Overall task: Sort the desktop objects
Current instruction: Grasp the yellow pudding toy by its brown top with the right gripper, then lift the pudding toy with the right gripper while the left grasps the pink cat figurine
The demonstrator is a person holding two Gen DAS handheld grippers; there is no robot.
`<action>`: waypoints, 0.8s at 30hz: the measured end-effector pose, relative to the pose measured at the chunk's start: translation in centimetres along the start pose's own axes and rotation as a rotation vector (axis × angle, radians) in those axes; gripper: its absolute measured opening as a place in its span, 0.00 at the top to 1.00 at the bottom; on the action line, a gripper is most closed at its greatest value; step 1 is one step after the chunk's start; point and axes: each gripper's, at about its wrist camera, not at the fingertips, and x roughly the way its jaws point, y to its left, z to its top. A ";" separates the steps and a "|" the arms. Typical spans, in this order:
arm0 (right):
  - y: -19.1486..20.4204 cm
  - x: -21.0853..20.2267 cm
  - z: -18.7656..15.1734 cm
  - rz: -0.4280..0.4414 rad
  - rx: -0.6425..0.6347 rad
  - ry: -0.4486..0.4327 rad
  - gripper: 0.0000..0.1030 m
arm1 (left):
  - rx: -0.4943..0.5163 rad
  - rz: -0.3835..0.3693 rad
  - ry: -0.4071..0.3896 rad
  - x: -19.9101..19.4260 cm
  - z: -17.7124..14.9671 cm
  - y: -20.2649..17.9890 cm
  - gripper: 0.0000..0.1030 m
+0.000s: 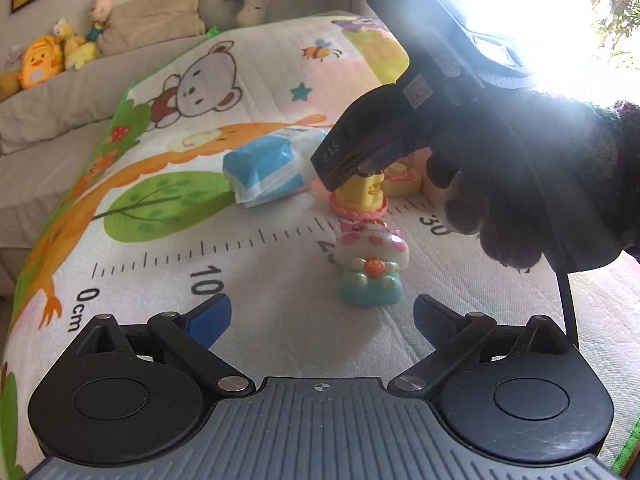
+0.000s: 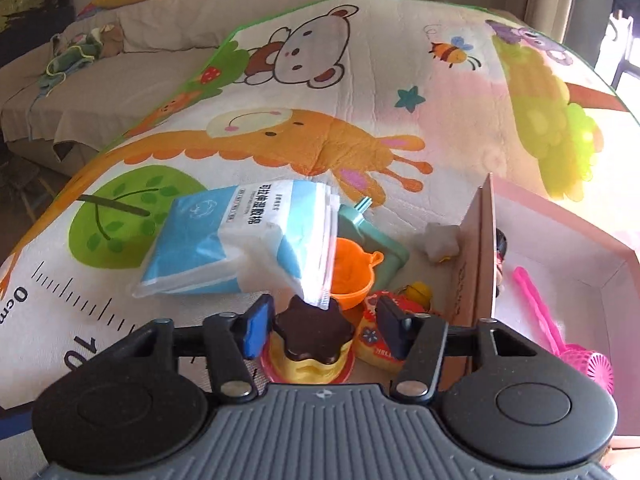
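Inside the pink box [image 2: 568, 240] at 3 o'clock of my right view lie a pink toy strainer [image 2: 560, 332] and a dark figure, partly hidden by the wall; sorting is begun, by my judgement, and far from finished. On the cartoon play mat [image 2: 360, 80] remain:

- blue wipes pack [image 2: 224, 240], 11 o'clock;
- orange toy bowl [image 2: 354, 272] on a teal tray [image 2: 384, 248];
- red toy [image 2: 380, 320], 1 o'clock;
- pink-spotted mushroom toy [image 1: 372, 248].

My right tool [image 2: 324, 328] straddles the chocolate-topped toy cake [image 2: 312, 328]; left pad touches, right pad stands clear. My left tool [image 1: 320, 316] is spread wide, holding nothing.
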 end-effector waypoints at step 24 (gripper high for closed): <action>-7.0 -11.8 -13.0 -0.025 0.110 0.037 0.59 | 0.057 -0.050 0.037 2.6 2.2 -3.0 0.02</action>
